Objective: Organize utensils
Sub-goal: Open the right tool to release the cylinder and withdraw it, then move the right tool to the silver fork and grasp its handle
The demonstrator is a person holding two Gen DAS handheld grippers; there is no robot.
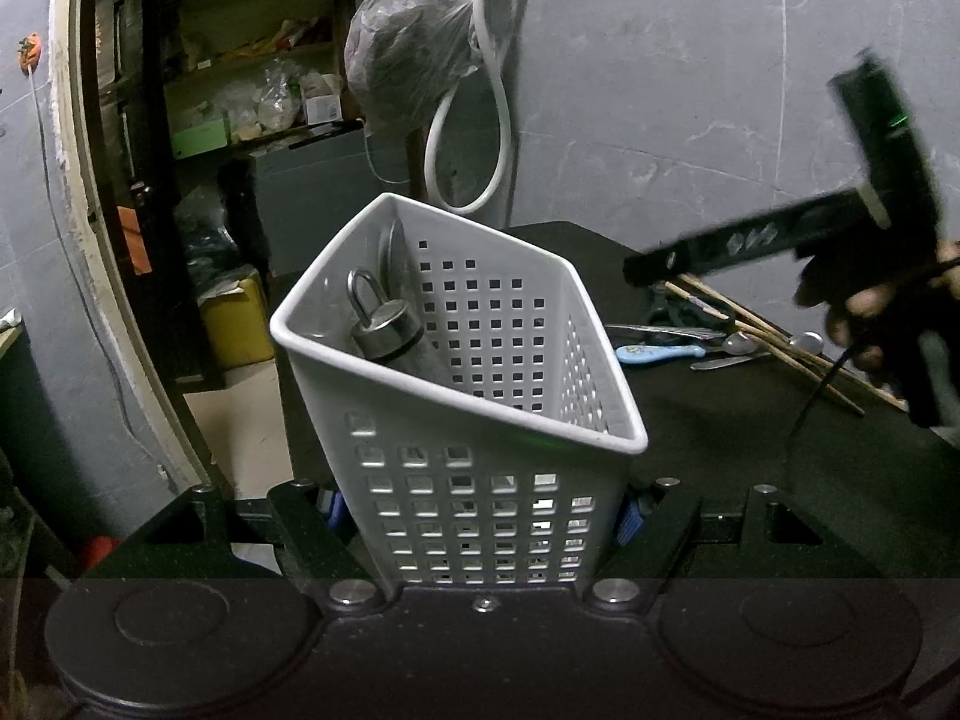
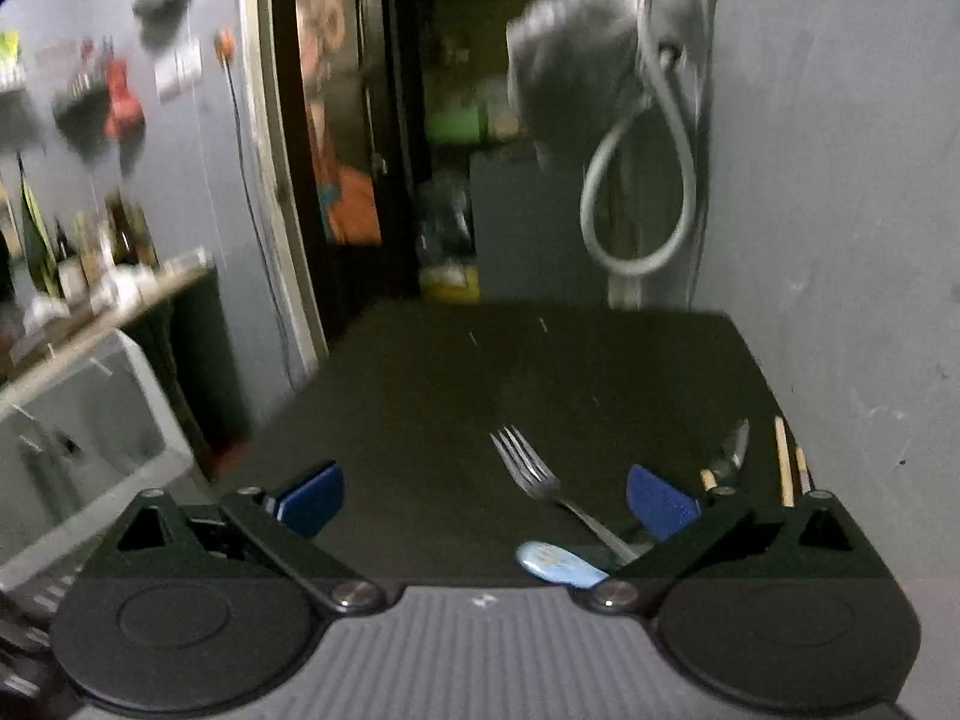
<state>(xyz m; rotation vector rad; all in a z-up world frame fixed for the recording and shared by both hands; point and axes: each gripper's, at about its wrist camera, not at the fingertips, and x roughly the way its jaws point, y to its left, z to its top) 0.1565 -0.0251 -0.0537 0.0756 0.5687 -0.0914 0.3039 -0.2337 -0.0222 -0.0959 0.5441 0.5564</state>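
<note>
My left gripper is shut on a white perforated utensil basket, held tilted above the black table. Inside it lies a grey tool with a metal cap and ring. On the table to the right lie a blue-handled utensil, spoons and wooden chopsticks. My right gripper is open over the table; it also shows, blurred, in the left wrist view. Below it lie a metal fork, the blue handle, chopsticks and a dark-handled utensil.
A grey wall stands behind and right of the table. A hose loop and a plastic bag hang at the back. An open doorway with shelves is left of the table. A shelf with bottles is at far left.
</note>
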